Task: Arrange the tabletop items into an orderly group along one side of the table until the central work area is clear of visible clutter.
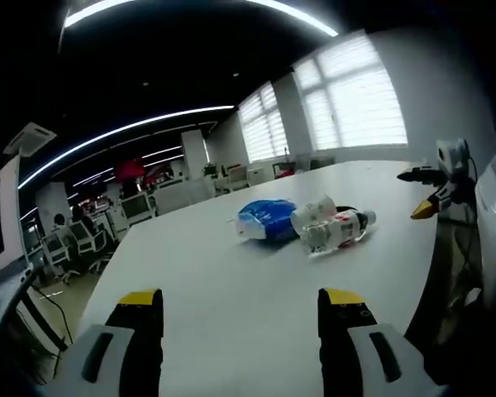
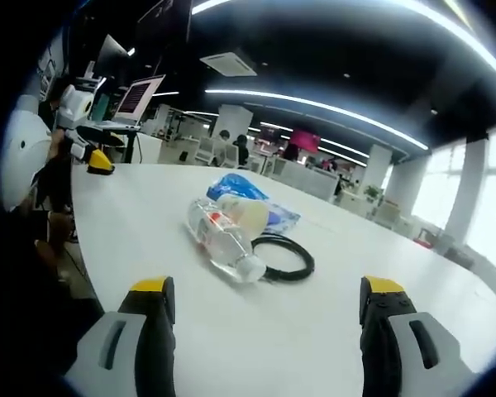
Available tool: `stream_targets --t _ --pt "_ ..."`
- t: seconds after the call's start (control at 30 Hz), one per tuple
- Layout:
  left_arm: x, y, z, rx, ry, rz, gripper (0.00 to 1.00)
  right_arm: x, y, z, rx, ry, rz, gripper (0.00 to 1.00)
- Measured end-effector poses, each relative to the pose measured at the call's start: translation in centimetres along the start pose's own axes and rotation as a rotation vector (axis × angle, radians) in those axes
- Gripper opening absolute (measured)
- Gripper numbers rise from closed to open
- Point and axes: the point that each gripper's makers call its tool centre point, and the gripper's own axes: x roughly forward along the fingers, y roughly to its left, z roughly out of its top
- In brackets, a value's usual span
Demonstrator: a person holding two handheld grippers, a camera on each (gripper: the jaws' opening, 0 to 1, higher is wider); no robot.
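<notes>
A small heap lies mid-table on the white table point(image 1: 231, 273): a blue packet point(image 1: 267, 218), a white cup-like item point(image 1: 314, 212) and a clear bottle with a red label point(image 1: 343, 229) on its side. In the right gripper view the bottle point(image 2: 223, 240) lies nearest, with the white item point(image 2: 248, 213) and blue packet point(image 2: 236, 188) behind it and a black cable loop point(image 2: 288, 256) beside it. My left gripper point(image 1: 240, 310) is open above the near table edge, well short of the heap. My right gripper point(image 2: 269, 310) is open too, facing the heap from the opposite side.
The right gripper point(image 1: 422, 193) shows at the table's far right edge in the left gripper view. The left gripper point(image 2: 95, 153) shows at the far left in the right gripper view, by a person's dark sleeve point(image 2: 54, 186). Desks, chairs and monitors stand beyond the table.
</notes>
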Motion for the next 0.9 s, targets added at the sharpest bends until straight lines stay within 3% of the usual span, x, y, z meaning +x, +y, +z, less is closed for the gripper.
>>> stream_targets --t 0.3,0.47,0.9 --pt "0.9 -1.3 0.8 0.041 -0.012 -0.029 0.76 -0.2 0.0 -0.1 -0.002 0.000 -0.005 0.89" --pt "1.4 -2.3 1.1 0.134 0.013 -0.041 0.76 -0.2 -0.1 -0.3 -0.010 0.012 -0.011 0.89" --pt "3.6 -4.6 2.6 0.278 -0.010 -0.072 0.76 -0.2 -0.1 -0.6 -0.014 0.023 -0.019 0.88"
